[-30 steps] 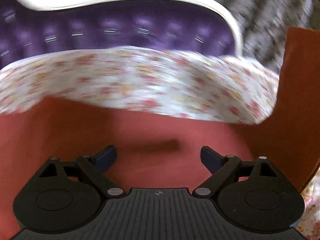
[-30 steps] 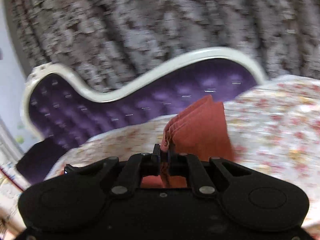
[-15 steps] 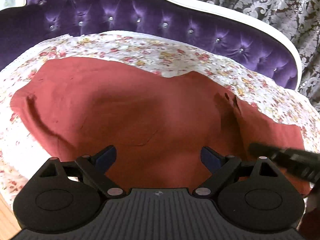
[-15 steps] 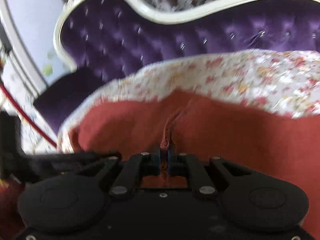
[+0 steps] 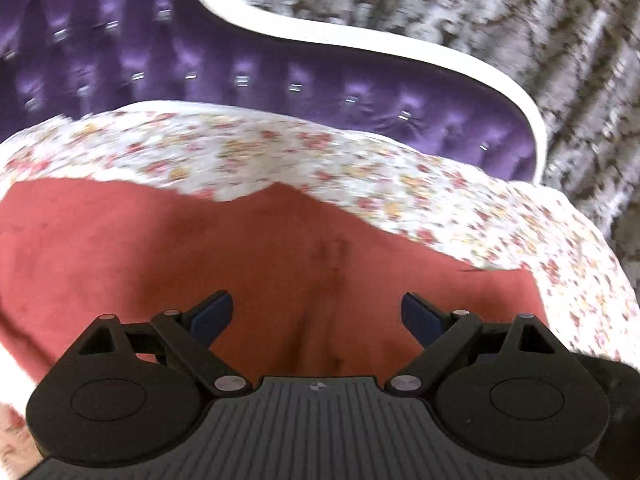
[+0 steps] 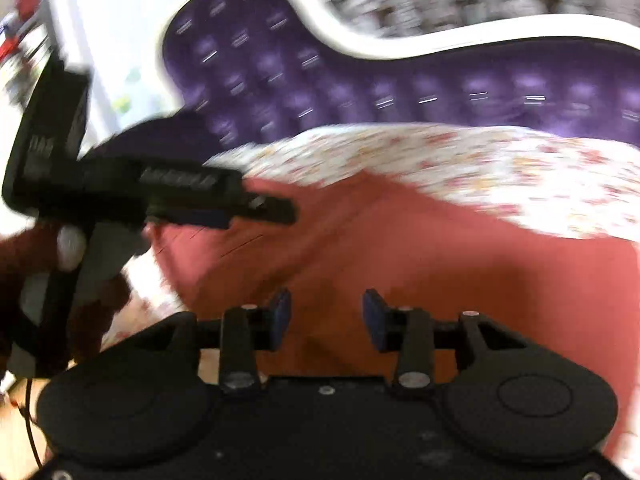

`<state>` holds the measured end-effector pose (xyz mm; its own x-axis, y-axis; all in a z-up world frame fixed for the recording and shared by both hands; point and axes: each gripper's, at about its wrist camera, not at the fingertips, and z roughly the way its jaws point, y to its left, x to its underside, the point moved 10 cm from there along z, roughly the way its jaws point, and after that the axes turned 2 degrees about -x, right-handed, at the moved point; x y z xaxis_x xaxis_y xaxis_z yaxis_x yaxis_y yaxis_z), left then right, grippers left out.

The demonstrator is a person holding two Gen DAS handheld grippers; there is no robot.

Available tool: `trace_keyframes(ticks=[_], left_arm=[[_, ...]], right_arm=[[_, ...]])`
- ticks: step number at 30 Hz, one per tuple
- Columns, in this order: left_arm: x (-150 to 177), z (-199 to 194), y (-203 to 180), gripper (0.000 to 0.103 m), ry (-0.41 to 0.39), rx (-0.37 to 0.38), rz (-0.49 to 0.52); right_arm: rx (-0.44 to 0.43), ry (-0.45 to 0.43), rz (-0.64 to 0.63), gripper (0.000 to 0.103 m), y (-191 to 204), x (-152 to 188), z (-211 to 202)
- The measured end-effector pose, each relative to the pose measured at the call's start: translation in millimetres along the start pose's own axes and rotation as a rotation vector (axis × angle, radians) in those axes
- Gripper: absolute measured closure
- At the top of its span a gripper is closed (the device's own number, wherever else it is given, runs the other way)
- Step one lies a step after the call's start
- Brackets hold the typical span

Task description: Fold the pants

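Observation:
The rust-red pants (image 5: 200,248) lie spread on the floral sheet (image 5: 280,152) of the sofa; they also show in the right wrist view (image 6: 440,256). My left gripper (image 5: 316,314) is open and empty, hovering over the middle of the pants. My right gripper (image 6: 326,318) is open with nothing between its pads, low over the pants. The left gripper also shows from the side in the right wrist view (image 6: 224,208), above the pants' left edge.
A purple tufted sofa back (image 5: 280,76) with a white curved frame (image 5: 400,48) rises behind the sheet. A patterned grey curtain (image 5: 520,20) hangs behind it. The sheet's right edge (image 5: 600,280) drops off beside the pants.
My right gripper opened and let go of the fold of pants it was holding. The pants now lie flat. Both grippers shifted over the fabric; the left stayed open.

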<state>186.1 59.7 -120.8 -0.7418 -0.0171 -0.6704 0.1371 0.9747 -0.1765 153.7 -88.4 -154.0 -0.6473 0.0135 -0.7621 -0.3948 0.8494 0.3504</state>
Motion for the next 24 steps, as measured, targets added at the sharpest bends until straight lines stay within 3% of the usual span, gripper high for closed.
trace_keyframes(ticks=[1, 2, 4, 6, 10, 13, 16, 20, 24], left_arm=[[0.8, 4.3, -8.5, 0.011, 0.005, 0.008, 0.019], [2.7, 9.5, -17.3, 0.011, 0.014, 0.015, 0.039], [8.7, 20.0, -30.2, 0.011, 0.034, 0.024, 0.072], [17.1, 27.6, -37.4, 0.011, 0.055, 0.020, 0.095], [31.6, 28.8, -38.8, 0.011, 0.079, 0.017, 0.103], [36.0, 27.0, -37.7, 0.011, 0.085, 0.009, 0.106], [38.6, 29.4, -38.1, 0.011, 0.094, 0.002, 0.122], [61.2, 43.3, -28.4, 0.011, 0.171, -0.032, 0.130], [71.2, 33.5, -27.3, 0.011, 0.133, -0.043, 0.167]], right_arm=[[0.055, -0.018, 0.032, 0.064, -19.6, -3.2, -7.6], [0.107, -0.030, 0.056, 0.080, -37.9, -6.0, -11.4], [0.220, -0.019, 0.111, 0.098, -79.4, -7.7, -17.4], [0.300, -0.041, 0.169, 0.098, -114.2, -10.0, -24.6], [0.351, -0.037, 0.221, 0.098, -148.3, -10.8, -18.3], [0.322, 0.053, 0.159, 0.098, -142.7, -4.6, 12.3], [0.347, 0.047, 0.049, 0.098, -130.0, -4.0, 27.7], [0.324, 0.035, 0.102, 0.097, -126.9, -9.2, 24.5], [0.287, 0.029, 0.118, 0.095, -112.5, 2.9, 5.9]])
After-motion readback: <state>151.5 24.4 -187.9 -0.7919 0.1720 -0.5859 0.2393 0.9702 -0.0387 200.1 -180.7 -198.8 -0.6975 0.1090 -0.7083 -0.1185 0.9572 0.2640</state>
